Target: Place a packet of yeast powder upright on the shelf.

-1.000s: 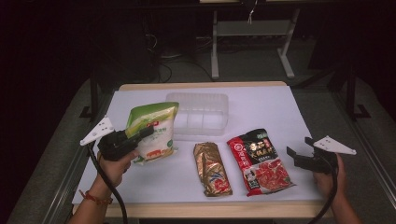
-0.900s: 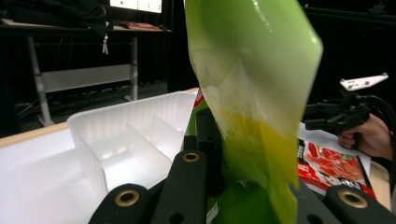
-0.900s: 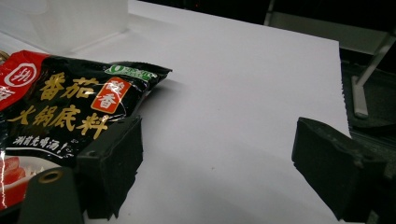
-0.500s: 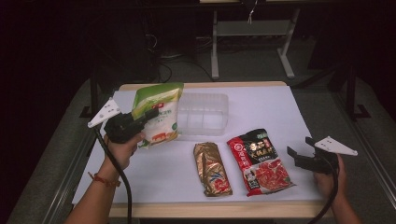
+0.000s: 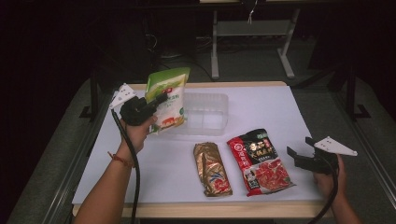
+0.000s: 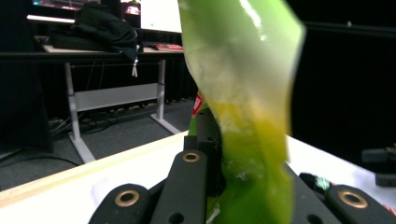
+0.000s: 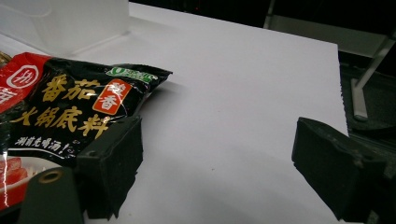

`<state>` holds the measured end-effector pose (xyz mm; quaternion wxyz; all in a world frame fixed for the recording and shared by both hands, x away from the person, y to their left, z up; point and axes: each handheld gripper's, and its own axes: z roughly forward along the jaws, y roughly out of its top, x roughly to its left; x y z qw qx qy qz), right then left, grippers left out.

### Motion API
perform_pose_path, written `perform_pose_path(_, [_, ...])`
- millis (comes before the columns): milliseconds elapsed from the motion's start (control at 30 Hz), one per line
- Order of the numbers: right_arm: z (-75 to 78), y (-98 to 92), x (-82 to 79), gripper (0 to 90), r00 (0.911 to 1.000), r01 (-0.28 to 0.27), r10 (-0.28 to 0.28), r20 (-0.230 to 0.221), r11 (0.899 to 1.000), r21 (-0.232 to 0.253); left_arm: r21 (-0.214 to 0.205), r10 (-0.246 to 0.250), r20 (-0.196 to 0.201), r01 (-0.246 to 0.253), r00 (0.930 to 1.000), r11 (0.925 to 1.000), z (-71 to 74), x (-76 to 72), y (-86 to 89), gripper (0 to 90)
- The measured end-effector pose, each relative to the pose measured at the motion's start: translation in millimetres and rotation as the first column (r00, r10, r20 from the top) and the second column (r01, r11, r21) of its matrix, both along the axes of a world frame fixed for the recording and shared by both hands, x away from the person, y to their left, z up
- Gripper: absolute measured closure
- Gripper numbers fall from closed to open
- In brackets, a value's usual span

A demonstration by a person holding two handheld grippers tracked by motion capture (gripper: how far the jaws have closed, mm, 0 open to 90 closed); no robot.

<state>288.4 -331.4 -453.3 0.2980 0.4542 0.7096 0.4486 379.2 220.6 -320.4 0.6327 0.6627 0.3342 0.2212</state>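
My left gripper [image 5: 161,99] is shut on a green and white pouch [image 5: 167,98], held upright in the air at the left end of a clear plastic tub [image 5: 205,114]. Close up in the left gripper view the pouch [image 6: 243,102] stands pinched between the black jaws, its green top bent over. On the white table lie a gold packet [image 5: 212,169] and a red and black soup-base packet [image 5: 260,161]. At the right edge my right gripper [image 5: 299,150] rests low and open, with nothing between its fingers [image 7: 112,163]. Its left jaw stands next to the red and black packet [image 7: 70,107].
A white sheet covers the table [image 5: 261,107], with a wooden edge at front and back. Beyond the table stand a desk frame [image 5: 252,28] and dark floor. The clear tub's corner [image 7: 70,23] sits far left in the right gripper view.
My left hand has carried the green pouch up and away toward the back of the table, to the tub's left end. The right gripper has stayed put.
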Motion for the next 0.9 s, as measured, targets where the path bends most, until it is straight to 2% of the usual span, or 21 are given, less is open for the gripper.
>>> perform_pose_path(33, [0.0,0.0,0.0,15.8,1.0000,0.001,-0.001,-0.001,1.000,0.000,0.008,0.010,0.003,-0.010,0.9999,0.9999,-1.0,3.2,-0.2,88.0])
perform_pose_path(67, [0.0,0.1,0.2,15.8,1.0000,0.001,-0.001,-0.003,1.000,-0.001,-0.004,0.028,-0.007,-0.028,0.9996,0.9996,-3.7,10.4,-1.0,87.9])
perform_pose_path(167, [-0.1,0.5,0.3,15.8,1.0000,0.001,-0.001,-0.003,1.000,-0.006,0.006,0.040,-0.002,-0.040,0.9992,0.9992,-6.9,16.7,-3.5,87.9])
perform_pose_path(200, [0.0,0.5,0.2,15.8,1.0000,0.000,0.000,-0.002,1.000,-0.006,-0.006,0.051,-0.016,-0.051,0.9986,0.9987,-11.1,22.9,-6.4,87.9])
perform_pose_path(233, [0.0,0.3,0.1,15.8,1.0000,0.001,-0.001,-0.002,1.000,-0.005,0.002,0.058,-0.015,-0.058,0.9982,0.9983,-12.7,25.5,-8.2,88.0])
perform_pose_path(300, [0.0,0.2,0.0,15.8,1.0000,0.002,-0.002,-0.001,1.000,-0.004,-0.008,0.071,-0.026,-0.071,0.9972,0.9975,-16.3,31.2,-10.9,88.0])
perform_pose_path(500, [0.0,0.2,-0.2,15.8,1.0000,0.001,-0.001,0.001,1.000,-0.003,0.009,0.101,-0.018,-0.101,0.9947,0.9949,-20.8,43.1,-17.9,88.0])
perform_pose_path(533, [0.0,0.2,-0.3,15.8,1.0000,0.001,-0.001,0.002,1.000,-0.003,0.017,0.123,-0.012,-0.123,0.9923,0.9923,-20.9,46.6,-20.5,88.0])
perform_pose_path(600, [0.0,0.1,-0.4,15.8,1.0000,0.000,0.000,0.003,1.000,-0.002,0.013,0.126,-0.011,-0.125,0.9920,0.9920,-21.1,48.5,-21.2,87.9])
perform_pose_path(633, [0.0,-0.1,-0.5,15.8,1.0000,0.001,-0.001,0.005,1.000,-0.001,0.012,0.149,-0.009,-0.149,0.9888,0.9887,-21.7,51.7,-22.8,88.0])
perform_pose_path(733, [0.0,0.1,-0.5,15.8,1.0000,0.001,-0.001,0.004,1.000,-0.001,0.002,0.160,-0.007,-0.160,0.9871,0.9871,-23.1,55.9,-23.4,88.0])
perform_pose_path(767, [0.0,0.1,-0.4,15.8,1.0000,0.000,0.000,0.004,1.000,-0.002,-0.006,0.182,-0.006,-0.182,0.9833,0.9833,-24.2,59.7,-26.3,87.9])
perform_pose_path(800, [0.0,0.2,-0.4,15.8,1.0000,0.000,0.000,0.002,1.000,-0.003,-0.006,0.182,-0.006,-0.182,0.9833,0.9833,-24.2,59.7,-26.3,87.9])
perform_pose_path(867, [0.0,0.3,-0.4,15.8,1.0000,0.000,0.000,0.003,1.000,-0.004,-0.010,0.207,0.003,-0.207,0.9784,0.9783,-27.8,65.7,-33.5,87.6])
perform_pose_path(900, [0.0,0.2,-0.5,15.8,1.0000,0.001,-0.001,0.004,1.000,-0.004,0.006,0.210,0.012,-0.210,0.9777,0.9777,-29.1,68.0,-36.4,87.4])
